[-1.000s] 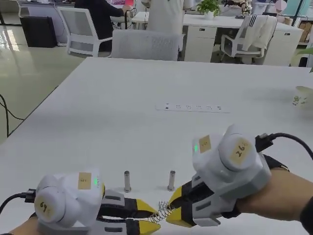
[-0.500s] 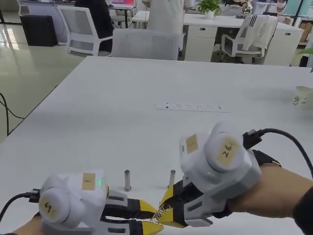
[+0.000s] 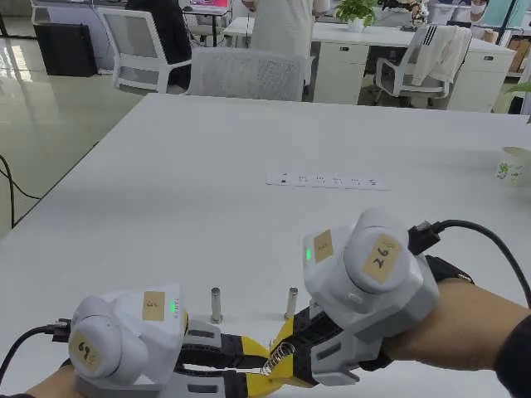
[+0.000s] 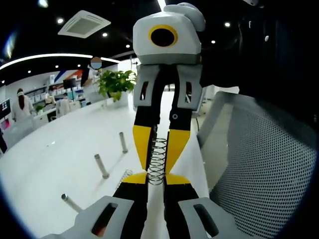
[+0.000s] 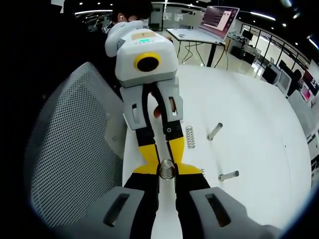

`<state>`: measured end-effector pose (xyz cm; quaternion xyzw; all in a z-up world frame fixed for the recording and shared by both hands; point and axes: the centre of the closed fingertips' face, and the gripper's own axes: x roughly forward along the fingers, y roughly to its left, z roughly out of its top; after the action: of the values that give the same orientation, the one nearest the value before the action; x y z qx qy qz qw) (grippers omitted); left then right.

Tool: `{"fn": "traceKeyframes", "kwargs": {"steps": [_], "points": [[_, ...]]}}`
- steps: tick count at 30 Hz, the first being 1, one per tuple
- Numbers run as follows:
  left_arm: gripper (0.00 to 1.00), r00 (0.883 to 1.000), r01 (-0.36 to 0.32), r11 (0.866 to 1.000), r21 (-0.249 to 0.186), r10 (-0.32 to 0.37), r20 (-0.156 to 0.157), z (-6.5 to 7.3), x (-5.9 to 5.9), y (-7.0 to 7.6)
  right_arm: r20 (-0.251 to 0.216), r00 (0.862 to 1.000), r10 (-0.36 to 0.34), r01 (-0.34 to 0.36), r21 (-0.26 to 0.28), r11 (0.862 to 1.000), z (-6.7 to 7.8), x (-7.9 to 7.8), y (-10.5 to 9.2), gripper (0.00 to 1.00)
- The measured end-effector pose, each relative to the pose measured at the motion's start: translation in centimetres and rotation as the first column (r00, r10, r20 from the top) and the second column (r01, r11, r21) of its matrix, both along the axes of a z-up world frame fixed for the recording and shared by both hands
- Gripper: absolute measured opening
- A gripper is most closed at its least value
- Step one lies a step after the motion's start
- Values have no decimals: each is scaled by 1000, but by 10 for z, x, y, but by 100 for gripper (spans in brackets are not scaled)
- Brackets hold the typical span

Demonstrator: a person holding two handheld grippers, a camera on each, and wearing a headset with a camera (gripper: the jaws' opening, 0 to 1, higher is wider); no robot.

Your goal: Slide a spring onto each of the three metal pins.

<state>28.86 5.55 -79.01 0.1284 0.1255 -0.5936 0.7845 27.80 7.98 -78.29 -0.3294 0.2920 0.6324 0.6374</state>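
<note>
A small steel spring point(image 3: 279, 357) spans the gap between my two grippers near the table's front edge. My left gripper point(image 3: 255, 371) holds its near end, and its own view has the spring point(image 4: 158, 160) rising from its yellow tips point(image 4: 155, 178). My right gripper point(image 3: 288, 347) faces it tip to tip, shut on the spring point(image 5: 167, 169) end-on between its jaws point(image 5: 167, 173). Upright metal pins point(image 3: 216, 304) point(image 3: 291, 303) stand just beyond the grippers; three pins point(image 4: 122, 142) point(image 4: 101, 166) point(image 4: 70, 201) are bare. A second spring point(image 5: 190, 136) lies loose on the table.
The white table point(image 3: 249, 157) carries a flush power strip point(image 3: 328, 181) at its middle and a paper cup point(image 3: 513, 164) at the right edge. Office chairs point(image 3: 137, 50), desks and a standing person lie beyond the far edge. A cable point(image 3: 477, 236) trails from my right gripper.
My right gripper has moved left and closer to the left gripper, so the spring between them spans a shorter gap and tilts up more. The pins have not moved.
</note>
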Motion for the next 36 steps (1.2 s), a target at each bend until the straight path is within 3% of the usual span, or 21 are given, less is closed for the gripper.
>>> {"fn": "traceKeyframes", "kwargs": {"steps": [8, 16, 28, 36], "points": [[11, 1000, -21, 1000, -11, 21, -16, 1, 2, 2, 9, 1000, -14, 14, -7, 1000, 0, 3, -3, 8], [26, 996, -73, 997, -26, 72, -44, 0, 7, 9, 9, 1000, -28, 28, -11, 1000, 0, 5, -8, 8], [58, 981, -172, 985, -20, 169, -100, -8, 12, 26, 11, 999, -50, 50, -30, 998, -4, 10, -17, 8], [64, 974, -202, 979, -27, 198, -108, -9, 13, 33, 11, 998, -62, 62, -32, 998, -4, 12, -22, 8]]}}
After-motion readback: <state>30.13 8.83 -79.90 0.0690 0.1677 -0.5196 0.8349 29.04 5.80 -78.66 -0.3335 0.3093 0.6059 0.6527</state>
